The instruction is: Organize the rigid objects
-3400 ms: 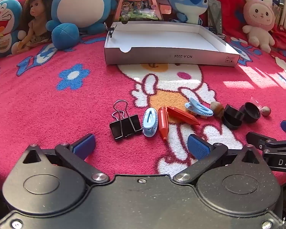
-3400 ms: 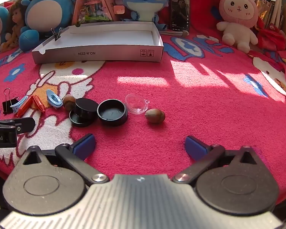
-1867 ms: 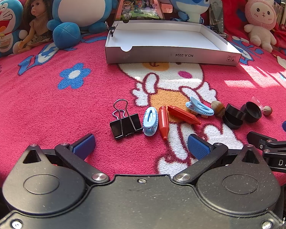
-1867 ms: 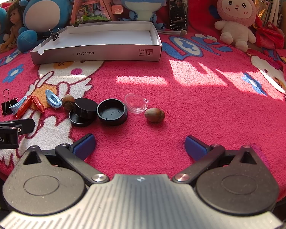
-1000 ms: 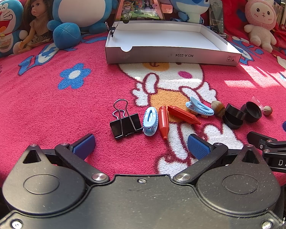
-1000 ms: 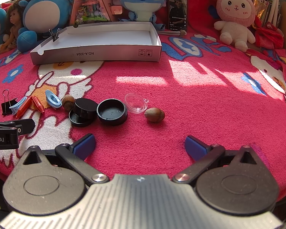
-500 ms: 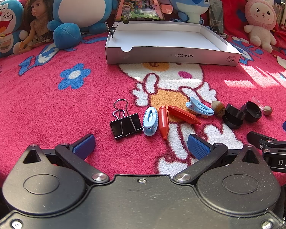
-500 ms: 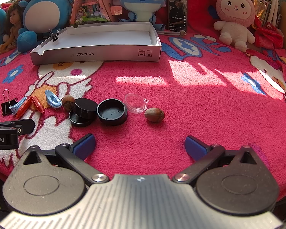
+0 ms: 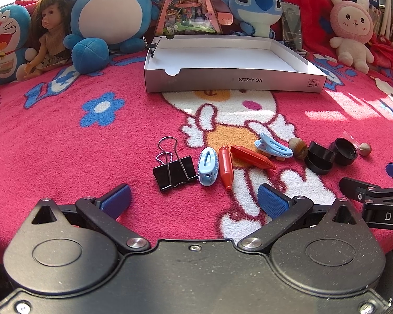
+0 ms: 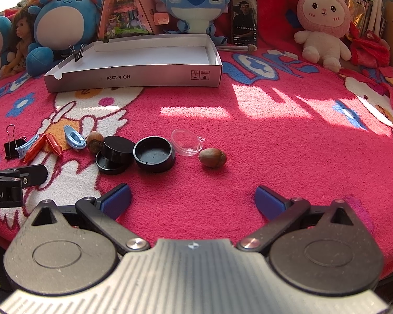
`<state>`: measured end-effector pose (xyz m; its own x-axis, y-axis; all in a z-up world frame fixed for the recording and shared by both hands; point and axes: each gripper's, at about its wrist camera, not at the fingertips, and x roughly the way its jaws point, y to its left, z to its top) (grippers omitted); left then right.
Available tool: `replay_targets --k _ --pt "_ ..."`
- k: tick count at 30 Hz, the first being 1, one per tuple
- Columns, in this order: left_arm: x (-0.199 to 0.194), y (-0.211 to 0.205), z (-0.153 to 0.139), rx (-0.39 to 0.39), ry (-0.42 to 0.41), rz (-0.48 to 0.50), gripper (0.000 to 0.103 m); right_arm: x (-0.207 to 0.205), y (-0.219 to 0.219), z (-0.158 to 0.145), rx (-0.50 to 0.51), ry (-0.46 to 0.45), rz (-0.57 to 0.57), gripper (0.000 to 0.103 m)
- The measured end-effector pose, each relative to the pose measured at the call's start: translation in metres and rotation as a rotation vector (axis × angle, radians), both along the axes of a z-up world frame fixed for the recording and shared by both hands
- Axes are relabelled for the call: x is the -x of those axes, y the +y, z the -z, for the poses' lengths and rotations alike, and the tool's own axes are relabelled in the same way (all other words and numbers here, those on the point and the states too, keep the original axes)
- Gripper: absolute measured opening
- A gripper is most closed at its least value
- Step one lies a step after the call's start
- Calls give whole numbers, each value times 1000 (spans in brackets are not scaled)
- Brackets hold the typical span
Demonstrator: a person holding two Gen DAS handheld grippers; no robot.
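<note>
Nothing moved; binder clip [image 9: 176, 168] just beyond left tool [image 9: 194, 200].

Left gripper [image 9: 194, 196]: black housing, blue ribbed pads, silver screws. Right gripper [image 10: 192, 196]: same pads, ridged grey body.

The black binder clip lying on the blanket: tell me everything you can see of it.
The black binder clip lies flat on the pink fleece blanket, leftmost in the row of small items. Its body looks like black painted metal; two silver wire handles are folded back, pointing away from the camera toward the white box. Its right edge sits next to a light blue clip, possibly touching. No gripper touches it; the left gripper is open just in front.
</note>
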<state>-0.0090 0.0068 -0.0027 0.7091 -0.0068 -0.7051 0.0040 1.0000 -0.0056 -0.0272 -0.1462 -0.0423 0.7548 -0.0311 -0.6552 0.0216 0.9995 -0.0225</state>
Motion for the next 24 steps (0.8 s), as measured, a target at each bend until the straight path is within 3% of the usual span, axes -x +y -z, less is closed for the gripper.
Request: replay_targets --k 5,7,11,14,20,21,24 --pt "1 8 0 -5 -26 -12 102 1 -2 -1 0 -9 -3 103" --pt "3 10 -2 7 -31 -11 96 3 -4 -3 -4 -14 -14 103" --pt "7 16 -11 43 -55 -12 65 10 -11 -4 -65 -56 -22 102" --pt "8 21 -16 53 -61 -39 48 13 -17 -10 -114 -99 -23 91" --pt "12 24 -24 114 -76 -62 28 11 -13 -21 -125 -155 -59 66" --pt "14 24 -27 122 -84 -51 28 10 -11 -21 -119 -155 -68 60" --pt "16 21 -32 130 -98 -23 28 6 -4 -20 -111 -143 -90 56"
